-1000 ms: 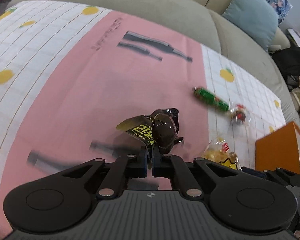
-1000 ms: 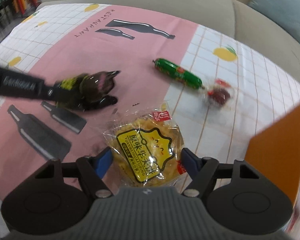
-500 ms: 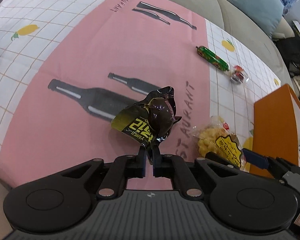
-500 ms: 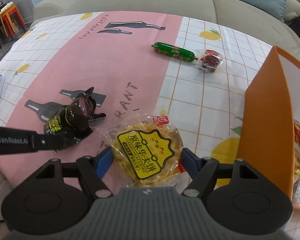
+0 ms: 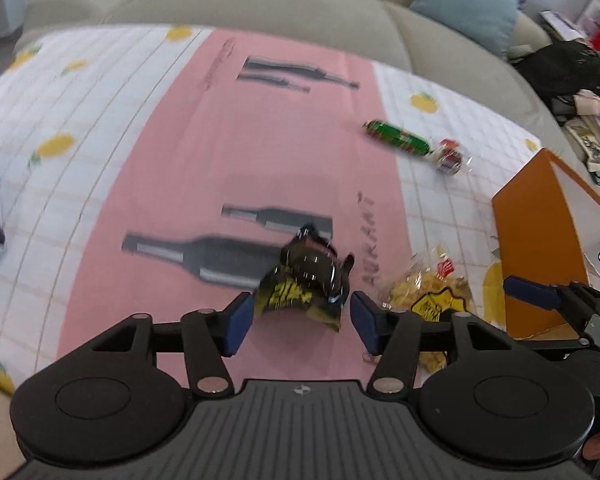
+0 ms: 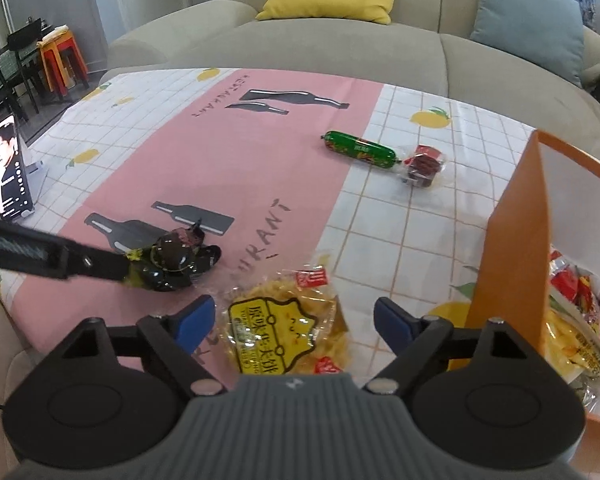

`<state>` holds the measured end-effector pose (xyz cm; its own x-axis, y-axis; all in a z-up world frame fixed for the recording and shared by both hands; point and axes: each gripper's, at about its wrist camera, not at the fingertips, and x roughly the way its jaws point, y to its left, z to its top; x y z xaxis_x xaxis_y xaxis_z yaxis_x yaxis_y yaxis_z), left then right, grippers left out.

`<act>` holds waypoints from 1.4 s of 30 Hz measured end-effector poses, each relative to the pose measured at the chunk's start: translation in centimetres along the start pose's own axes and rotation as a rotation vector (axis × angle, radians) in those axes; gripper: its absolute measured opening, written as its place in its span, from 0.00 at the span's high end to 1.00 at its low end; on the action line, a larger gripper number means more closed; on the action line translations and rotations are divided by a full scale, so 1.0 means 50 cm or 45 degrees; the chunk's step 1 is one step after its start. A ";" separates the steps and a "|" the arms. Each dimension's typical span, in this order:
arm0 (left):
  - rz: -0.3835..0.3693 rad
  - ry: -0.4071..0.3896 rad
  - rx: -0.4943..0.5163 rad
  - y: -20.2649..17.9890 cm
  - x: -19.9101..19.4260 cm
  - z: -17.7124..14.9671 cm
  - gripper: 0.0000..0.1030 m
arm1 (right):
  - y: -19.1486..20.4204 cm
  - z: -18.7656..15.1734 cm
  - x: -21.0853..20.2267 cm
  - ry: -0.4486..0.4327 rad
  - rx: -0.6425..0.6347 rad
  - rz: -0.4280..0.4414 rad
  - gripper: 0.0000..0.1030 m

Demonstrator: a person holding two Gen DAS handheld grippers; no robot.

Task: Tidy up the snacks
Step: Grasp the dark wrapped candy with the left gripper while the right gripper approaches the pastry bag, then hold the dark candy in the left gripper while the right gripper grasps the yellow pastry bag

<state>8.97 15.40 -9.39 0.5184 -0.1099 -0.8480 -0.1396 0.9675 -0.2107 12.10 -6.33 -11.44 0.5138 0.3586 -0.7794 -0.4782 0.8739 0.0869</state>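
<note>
Left gripper (image 5: 302, 316) jaws have just been opening, now spread, dark snack packet (image 5: 306, 280) loose between pads on the pink strip of the surface (image 5: 172, 168). Right wrist: right gripper (image 6: 294, 320) jaws just widened, yellow noodle-snack pack (image 6: 286, 328) between them untouched, beside orange box (image 6: 512, 240) at right edge.

Left gripper (image 5: 302, 316) angled down, jaws just opened wide, right gripper (image 6: 294, 320) likewise, jaws just widened further
</note>
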 end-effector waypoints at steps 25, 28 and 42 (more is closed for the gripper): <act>-0.046 0.051 0.239 -0.023 0.153 0.012 0.27 | 0.033 -0.040 0.053 0.020 -0.182 -0.016 0.12; -0.027 0.031 0.254 -0.032 0.157 0.010 0.28 | 0.024 -0.043 0.064 0.034 -0.152 -0.018 0.13; -0.005 -0.013 0.191 -0.043 0.142 -0.003 0.46 | 0.025 -0.047 0.072 0.059 -0.117 -0.019 0.35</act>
<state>12.80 12.51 -15.02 0.5276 -0.1120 -0.8421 -0.0101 0.9904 -0.1380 11.69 -4.72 -15.57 0.4890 0.3287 -0.8080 -0.5353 0.8444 0.0195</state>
